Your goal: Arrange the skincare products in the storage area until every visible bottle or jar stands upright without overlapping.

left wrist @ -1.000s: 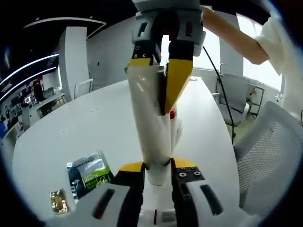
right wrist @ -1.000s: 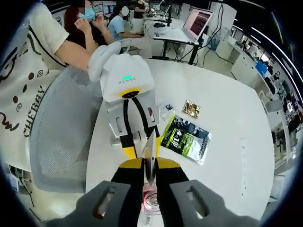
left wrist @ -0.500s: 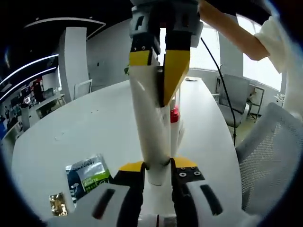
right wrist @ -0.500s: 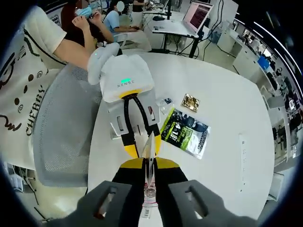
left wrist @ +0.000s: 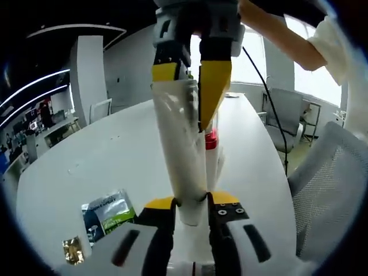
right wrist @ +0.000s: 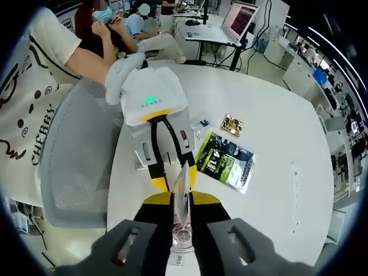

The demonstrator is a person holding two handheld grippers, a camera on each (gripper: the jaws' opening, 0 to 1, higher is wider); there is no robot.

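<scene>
Now both grippers grasp the same white tube (left wrist: 185, 155) at its two ends. In the left gripper view the left gripper (left wrist: 192, 205) has its yellow-tipped jaws pressed on the round cap end of the tube, and the tube's long axis runs away from the camera, up through the picture, to its flat crimped end. There the right gripper (left wrist: 188, 75) comes down from above and pinches that flat end between its own yellow jaws. The tube is lifted above the white table (left wrist: 115, 155) — it does not touch the surface.

In the right gripper view the right gripper (right wrist: 181, 198) is closed on the thin flat end, seen edge-on as a narrow pale strip, and the left gripper (right wrist: 171, 179) meets it from the far side, under its white housing.

Just behind the tube, on the table, stands a slim clear bottle with a red band (left wrist: 211, 144), upright. A green and black sachet (right wrist: 225, 163) lies flat near it, and a small gold packet (right wrist: 232, 124) lies a little further. A grey mesh chair (right wrist: 80, 155) stands at the table edge, beside a person in a cream shirt (right wrist: 26, 86).
</scene>
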